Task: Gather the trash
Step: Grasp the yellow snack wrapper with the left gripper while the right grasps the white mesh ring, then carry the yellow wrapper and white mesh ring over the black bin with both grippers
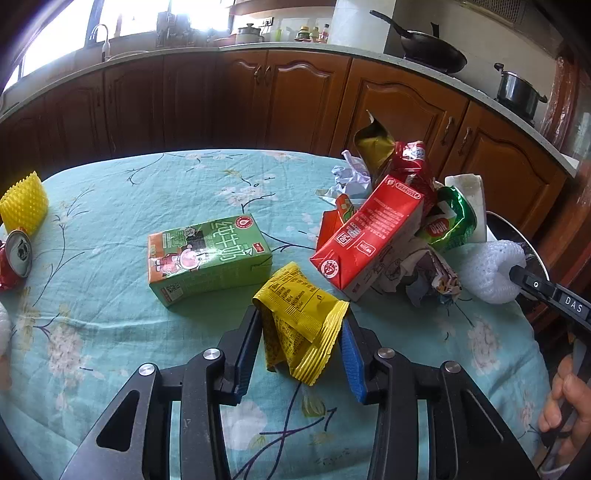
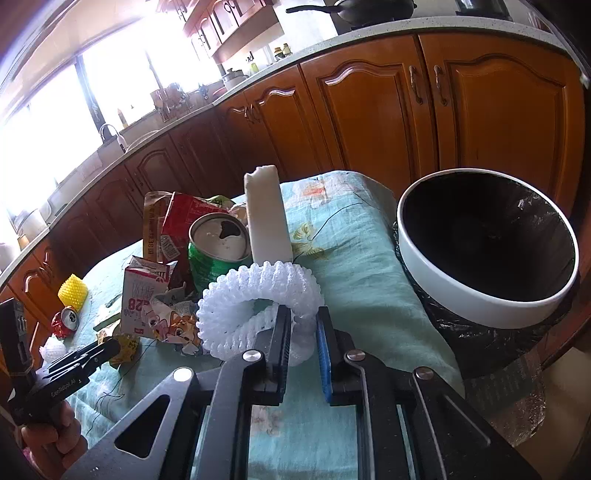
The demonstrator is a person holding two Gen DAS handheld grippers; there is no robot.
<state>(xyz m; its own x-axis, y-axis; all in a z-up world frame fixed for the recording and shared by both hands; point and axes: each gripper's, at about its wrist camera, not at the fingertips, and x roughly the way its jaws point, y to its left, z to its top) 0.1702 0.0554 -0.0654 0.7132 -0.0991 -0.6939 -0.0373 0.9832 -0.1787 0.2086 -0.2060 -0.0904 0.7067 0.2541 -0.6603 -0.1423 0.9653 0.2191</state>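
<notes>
Trash bin (image 2: 487, 291) appears only beside the right claw (image 2: 302, 332), gripping foam net (image 2: 258, 291).

Red can (image 1: 14, 258) cut by the left edge; bin (image 2: 487, 236) floor in shadow; counter bottles (image 1: 314, 33) too small.

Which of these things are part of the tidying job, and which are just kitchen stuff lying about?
Job: crumpled yellow foil wrapper, white foam net sleeve, green milk carton, red carton, green can, black-lined white bin.

Just there: black wok, steel pot, wooden cabinets.
</notes>
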